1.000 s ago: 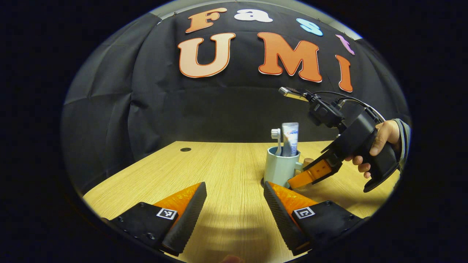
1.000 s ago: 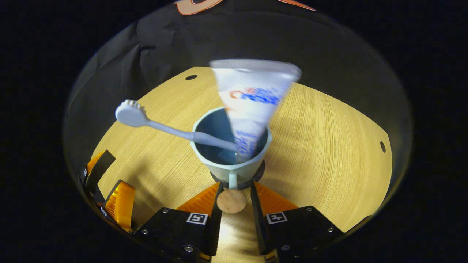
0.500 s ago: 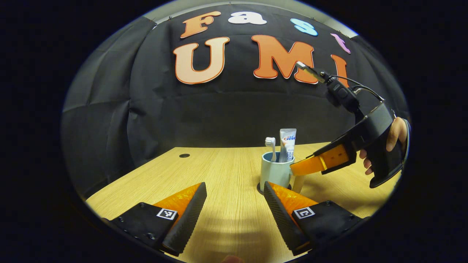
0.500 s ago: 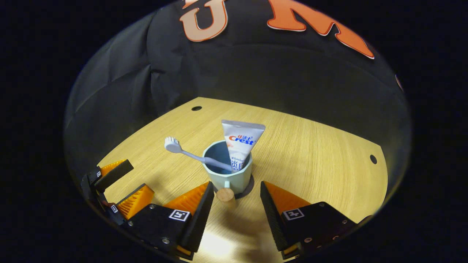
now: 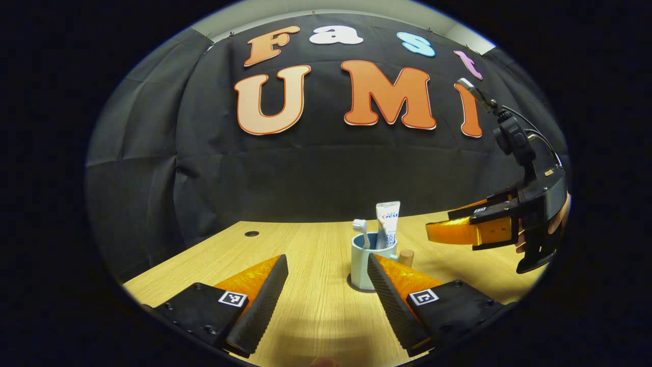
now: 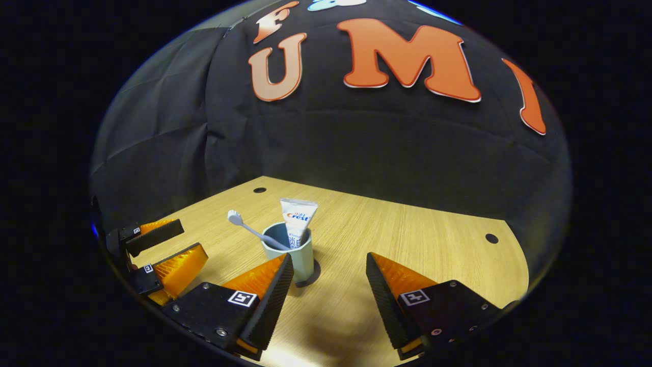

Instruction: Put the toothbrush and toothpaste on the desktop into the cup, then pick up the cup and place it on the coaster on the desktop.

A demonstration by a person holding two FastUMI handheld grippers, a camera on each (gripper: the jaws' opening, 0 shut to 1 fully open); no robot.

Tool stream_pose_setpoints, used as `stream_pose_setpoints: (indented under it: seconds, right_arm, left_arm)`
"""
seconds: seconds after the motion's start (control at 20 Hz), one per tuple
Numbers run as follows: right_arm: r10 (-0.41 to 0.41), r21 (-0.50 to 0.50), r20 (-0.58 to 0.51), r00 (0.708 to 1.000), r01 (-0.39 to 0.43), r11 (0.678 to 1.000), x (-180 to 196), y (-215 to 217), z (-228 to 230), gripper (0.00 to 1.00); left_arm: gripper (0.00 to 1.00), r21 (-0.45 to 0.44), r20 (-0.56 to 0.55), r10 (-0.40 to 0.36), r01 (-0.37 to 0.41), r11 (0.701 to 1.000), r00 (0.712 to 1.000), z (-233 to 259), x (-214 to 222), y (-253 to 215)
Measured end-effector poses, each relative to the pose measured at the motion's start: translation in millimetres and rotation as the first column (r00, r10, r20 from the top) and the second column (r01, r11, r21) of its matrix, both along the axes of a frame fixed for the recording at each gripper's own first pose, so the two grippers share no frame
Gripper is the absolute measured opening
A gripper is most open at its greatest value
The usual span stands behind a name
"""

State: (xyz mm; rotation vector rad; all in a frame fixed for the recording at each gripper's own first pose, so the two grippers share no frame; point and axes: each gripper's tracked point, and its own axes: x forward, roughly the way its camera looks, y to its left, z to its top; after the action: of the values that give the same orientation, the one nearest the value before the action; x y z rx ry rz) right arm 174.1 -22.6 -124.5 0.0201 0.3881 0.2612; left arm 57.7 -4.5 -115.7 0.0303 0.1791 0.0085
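Pale blue cup (image 6: 298, 257), white toothbrush (image 6: 249, 230), white toothpaste (image 6: 297, 216), dark coaster (image 6: 311, 276), light wood-grain desktop (image 6: 407, 239).

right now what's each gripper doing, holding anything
Left gripper: open, tongs spread wide, holding nothing.
Right gripper: open, holding nothing; the cup stands free on the coaster.

The dark round coaster (image 6: 315, 271) shows as a mere sliver beneath the pale blue cup (image 6: 300, 257); its handle is hidden.
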Motion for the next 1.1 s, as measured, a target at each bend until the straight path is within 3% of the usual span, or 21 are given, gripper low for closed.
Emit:
stream_pose_setpoints:
  seconds: [0.4,0.75,1.1]
  right_arm:
    - [-0.126,-0.012,0.176,0.976,0.13,0.991,-21,-73,20,0.87]
    - [-0.171,-0.001,0.248,0.954,0.176,0.984,-37,-106,19,0.88]
    - [-0.216,0.011,0.388,0.896,0.23,0.973,-54,-123,40,0.9]
  left_arm:
    - [1.0,-0.026,0.083,-0.036,0.039,0.999,0.996,29,12,-31]
    - [0.99,-0.022,0.163,-0.064,0.068,0.997,0.985,55,15,-51]
    - [1.0,-0.042,0.306,-0.058,0.074,0.996,0.95,97,6,-47]
